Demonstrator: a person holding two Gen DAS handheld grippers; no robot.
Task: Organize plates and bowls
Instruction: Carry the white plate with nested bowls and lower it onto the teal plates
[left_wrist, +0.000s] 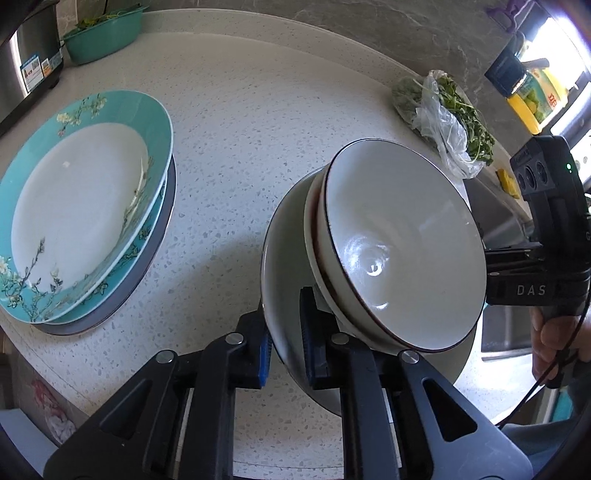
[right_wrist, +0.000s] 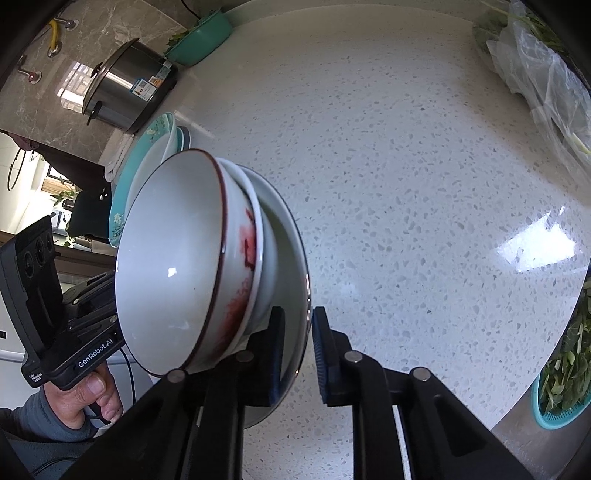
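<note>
A stack of white bowls (left_wrist: 402, 254) sits on a white plate (left_wrist: 280, 258) with a dark rim. My left gripper (left_wrist: 286, 347) is shut on the plate's near edge. In the right wrist view my right gripper (right_wrist: 299, 354) holds the same plate (right_wrist: 291, 266) by its opposite edge, jaws around the rim with a small gap on the right. The top bowl (right_wrist: 173, 266) has a brown rim and red marks outside. A stack of teal floral plates (left_wrist: 85, 218) lies on the counter to the left, and also shows in the right wrist view (right_wrist: 147, 155).
The speckled white counter (left_wrist: 258, 129) holds a steel cooker (right_wrist: 125, 88), a teal basin of greens (left_wrist: 103, 33), bagged greens (left_wrist: 447, 118) and a teal basket of greens (right_wrist: 561, 387). A sink (left_wrist: 509, 332) lies to the right.
</note>
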